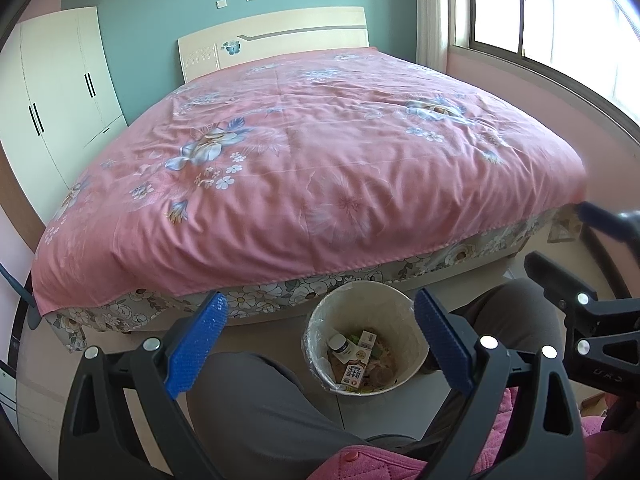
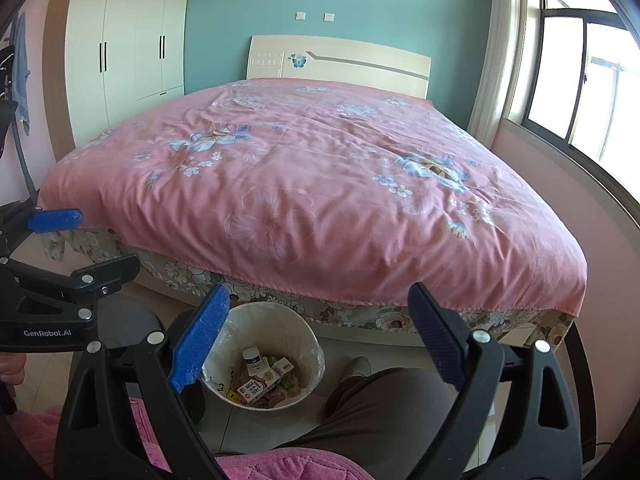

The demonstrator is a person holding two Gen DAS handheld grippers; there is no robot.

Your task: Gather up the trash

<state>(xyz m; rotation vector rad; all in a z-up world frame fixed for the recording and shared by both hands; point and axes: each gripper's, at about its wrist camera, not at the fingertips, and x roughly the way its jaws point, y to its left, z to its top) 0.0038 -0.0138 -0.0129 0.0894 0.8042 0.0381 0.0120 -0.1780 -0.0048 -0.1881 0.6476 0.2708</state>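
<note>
A round white trash bin (image 1: 320,316) (image 2: 308,340) lined with clear plastic stands on the floor at the foot of the bed, between a person's knees. Inside lie a white bottle with a dark cap (image 1: 341,345) (image 2: 253,358), small cartons (image 1: 356,372) (image 2: 258,387) and other scraps. My left gripper (image 1: 320,340) is open above the bin, nothing between its blue pads. My right gripper (image 2: 316,342) is also open and empty, just right of the bin. Each gripper shows at the edge of the other's view: the right one (image 1: 592,248), the left one (image 2: 96,240).
A large bed with a pink floral cover (image 1: 304,168) (image 2: 304,184) fills the middle. A white wardrobe (image 1: 60,92) (image 2: 120,48) stands at the left, a window (image 1: 560,20) (image 2: 580,92) at the right. The person's grey trouser legs (image 1: 256,412) (image 2: 384,408) and pink quilted garment (image 2: 280,466) lie below the grippers.
</note>
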